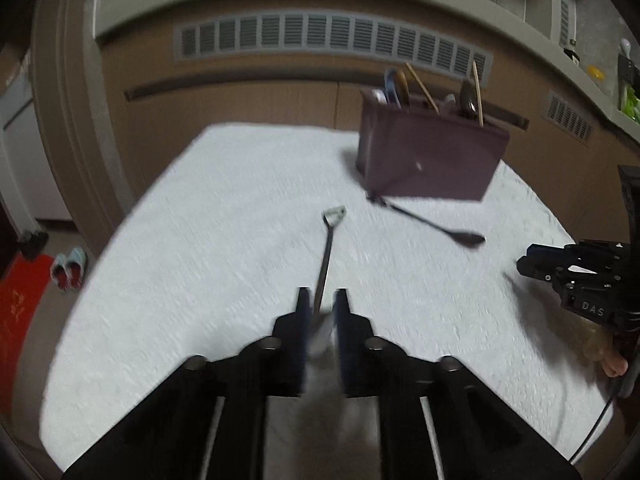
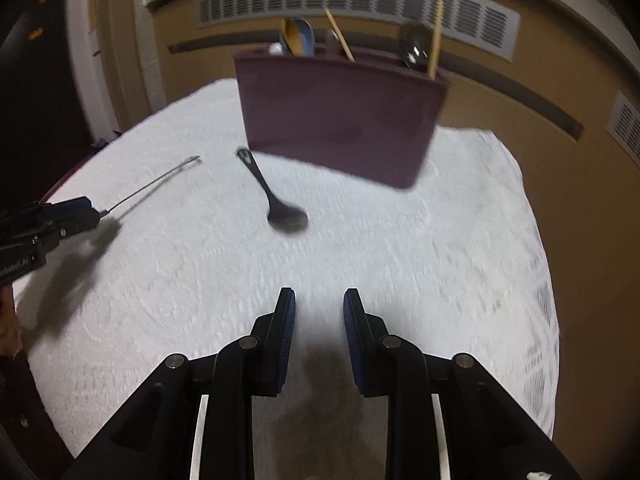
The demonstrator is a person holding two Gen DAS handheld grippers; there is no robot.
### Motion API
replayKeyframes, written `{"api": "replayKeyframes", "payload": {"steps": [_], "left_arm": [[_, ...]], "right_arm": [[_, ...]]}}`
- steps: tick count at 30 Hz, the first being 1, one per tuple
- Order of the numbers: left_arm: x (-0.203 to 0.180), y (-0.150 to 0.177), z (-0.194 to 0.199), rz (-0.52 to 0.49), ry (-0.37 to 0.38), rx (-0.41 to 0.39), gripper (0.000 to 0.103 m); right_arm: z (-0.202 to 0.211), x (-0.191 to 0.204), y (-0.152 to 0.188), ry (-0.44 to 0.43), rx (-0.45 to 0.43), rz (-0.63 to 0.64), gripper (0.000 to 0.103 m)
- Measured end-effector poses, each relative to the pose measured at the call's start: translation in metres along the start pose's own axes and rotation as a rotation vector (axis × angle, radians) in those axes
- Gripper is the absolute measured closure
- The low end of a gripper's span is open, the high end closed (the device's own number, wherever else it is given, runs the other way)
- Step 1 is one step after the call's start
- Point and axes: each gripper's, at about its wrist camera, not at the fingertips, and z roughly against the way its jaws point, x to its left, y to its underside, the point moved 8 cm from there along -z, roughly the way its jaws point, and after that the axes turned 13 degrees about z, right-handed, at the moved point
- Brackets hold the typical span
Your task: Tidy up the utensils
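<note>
White towelling covers your counter (image 2: 460,240), where the maroon holder (image 2: 340,120) already keeps several utensils, your left claw (image 1: 323,304) pinches a shovel-handled spoon (image 1: 326,256), and your right claw (image 2: 319,304), spread and empty, leaves the black spoon (image 2: 276,200) lying loose.

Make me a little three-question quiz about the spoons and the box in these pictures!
1. True or false: the left gripper is shut on a metal utensil.
2. Where does the black spoon lie?
A. inside the holder
B. on the white cloth, in front of the holder
C. in the right gripper
3. Fill in: the right gripper is open and holds ____.

Key:
1. True
2. B. It lies before the maroon holder.
3. nothing
</note>
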Motion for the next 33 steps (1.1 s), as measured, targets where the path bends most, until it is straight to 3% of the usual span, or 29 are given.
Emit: {"api": "replayKeyframes", "payload": {"steps": [3,7,15,23,27,33], "left_arm": [[0.004,-0.018,0.006,-0.004,0.017,-0.033,0.094],[0.018,-0.022,0.009,0.055,0.069,-0.009,0.094],[0.042,0.001,0.005,0.191,0.148,0.070,0.092],[0.034,0.028,-0.005,0.192,0.147,0.134,0.089],[0.030,0.035,-0.005,0.175,0.148,0.144,0.081],[0.027,0.041,-0.011,0.194,0.161,0.184,0.078]], "right_arm": [[-0.017,0.003,-0.023,-0.041,-0.012,0.041,0.079],[-0.038,0.014,-0.040,-0.083,0.002,0.124,0.079],[-0.062,0.022,-0.052,-0.084,0.004,0.168,0.076],[-0.076,0.030,-0.072,-0.072,0.000,0.182,0.077],[-0.062,0.033,-0.080,-0.029,-0.044,0.187,0.078],[-0.007,0.026,-0.090,0.021,-0.122,0.144,0.079]]}}
